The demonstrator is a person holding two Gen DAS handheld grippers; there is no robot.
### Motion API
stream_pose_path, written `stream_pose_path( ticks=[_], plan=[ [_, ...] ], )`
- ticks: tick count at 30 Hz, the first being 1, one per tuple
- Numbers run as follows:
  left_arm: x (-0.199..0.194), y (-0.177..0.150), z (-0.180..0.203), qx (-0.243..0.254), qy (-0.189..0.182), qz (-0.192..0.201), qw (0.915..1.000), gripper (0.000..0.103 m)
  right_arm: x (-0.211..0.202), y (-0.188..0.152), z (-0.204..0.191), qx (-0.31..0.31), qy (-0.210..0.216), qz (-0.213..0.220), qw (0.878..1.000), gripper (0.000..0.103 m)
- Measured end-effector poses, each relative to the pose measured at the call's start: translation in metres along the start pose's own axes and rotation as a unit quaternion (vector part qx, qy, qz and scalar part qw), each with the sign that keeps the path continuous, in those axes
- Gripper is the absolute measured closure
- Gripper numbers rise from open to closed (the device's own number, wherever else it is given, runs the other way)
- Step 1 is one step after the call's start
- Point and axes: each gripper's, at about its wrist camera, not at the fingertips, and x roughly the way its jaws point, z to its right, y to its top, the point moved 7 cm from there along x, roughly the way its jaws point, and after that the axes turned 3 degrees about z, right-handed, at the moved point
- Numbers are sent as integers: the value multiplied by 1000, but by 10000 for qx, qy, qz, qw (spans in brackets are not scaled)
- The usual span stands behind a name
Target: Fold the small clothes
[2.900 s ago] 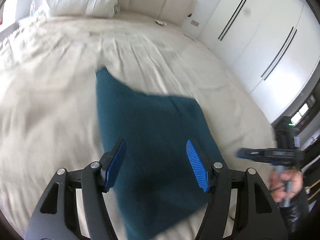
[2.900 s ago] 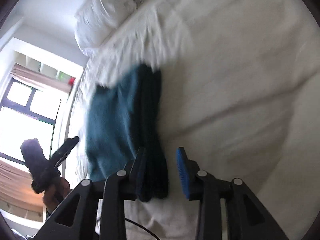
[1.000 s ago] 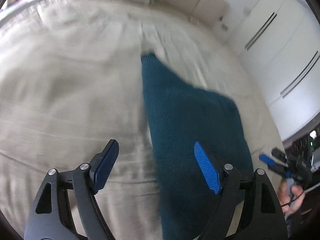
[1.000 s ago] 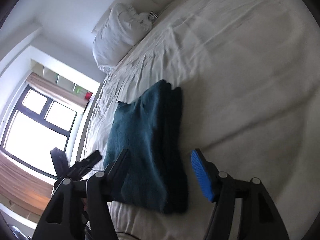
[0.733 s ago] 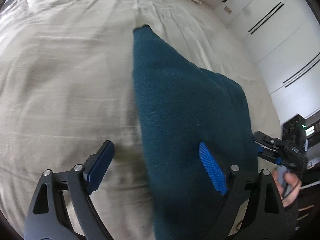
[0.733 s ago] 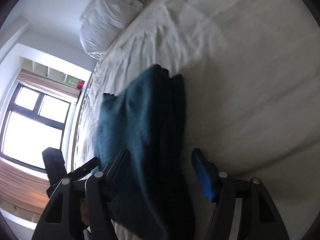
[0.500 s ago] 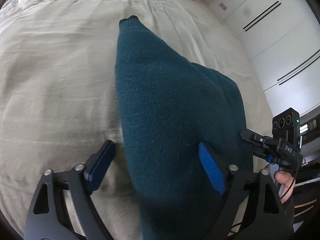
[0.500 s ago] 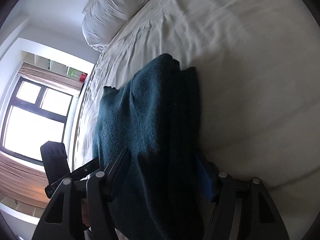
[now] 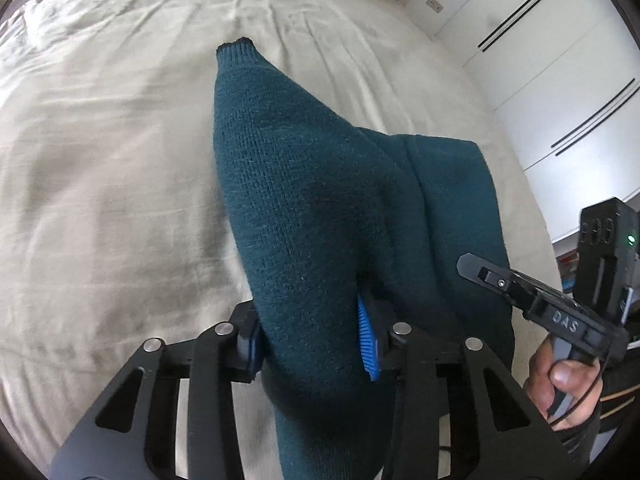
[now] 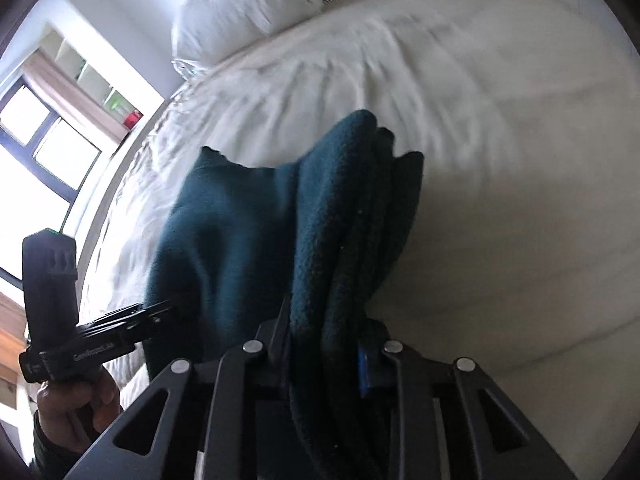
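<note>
- Left gripper (image 9: pixel 314 338): fingers just closed, clamped on teal sweater (image 9: pixel 304 184).
- Right gripper (image 10: pixel 324 354): fingers just closed, clamped on sweater's folded layers, above bed (image 10: pixel 500 160).

One teal sweater (image 9: pixel 320 208) lies on one bed (image 9: pixel 100 160). Two grippers show, the left gripper (image 9: pixel 312 336) and the right gripper (image 10: pixel 324 352). One pillow (image 10: pixel 244 4).

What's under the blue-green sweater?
Under the teal sweater is the bed's cream sheet. The near end is pinched up in the left claw and right claw; anything beneath its middle is covered.
</note>
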Motion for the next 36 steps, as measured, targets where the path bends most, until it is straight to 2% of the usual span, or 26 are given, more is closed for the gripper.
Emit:
stream_pose_path(
  ticks=[3, 7, 11, 13, 18, 21, 22, 26, 28, 29, 32, 36],
  plan=[
    [-38, -7, -3, 99, 61, 244, 9996, 68, -18, -4, -27, -206, 79, 116, 9997, 77],
    [-92, -19, -16, 235, 154, 498, 9984, 68, -32, -17, -64, -311, 408, 147, 9986, 77],
    [-132, -51, -48, 253, 329, 590, 9974, 68, -28, -45, -108, -429, 739, 29, 9963, 77],
    [-140, -67, -68, 141, 413, 574, 9974, 67, -22, -58, -121, -439, 867, -68, 9952, 77],
    [-142, -109, -102, -40, 430, 440, 9981, 67, -1, -102, -139, -285, 1126, -342, 9926, 77],
    [-127, -133, -122, -173, 465, 330, 9982, 65, 15, -119, -134, -168, 1065, -451, 9931, 77],
    [-126, -137, -125, -150, 427, 436, 9980, 64, 17, -121, -130, -103, 1064, -451, 9932, 77],
    [-122, -146, -134, -129, 367, 538, 9978, 55, 27, -123, -114, 154, 1220, -446, 9914, 74],
    [-118, -148, -135, -131, 426, 569, 9974, 42, 32, -129, -110, 152, 1191, -457, 9917, 69],
    [-116, -148, -136, -153, 454, 593, 9971, 41, 34, -131, -107, 220, 1195, -443, 9916, 65],
    [-106, -136, -130, -113, 511, 673, 9964, 38, 34, -134, -100, 467, 1387, -350, 9886, 61],
    [-123, -144, -127, 31, 736, 851, 9937, 37, 23, -136, -96, 492, 1325, -284, 9896, 54]
  ],
)
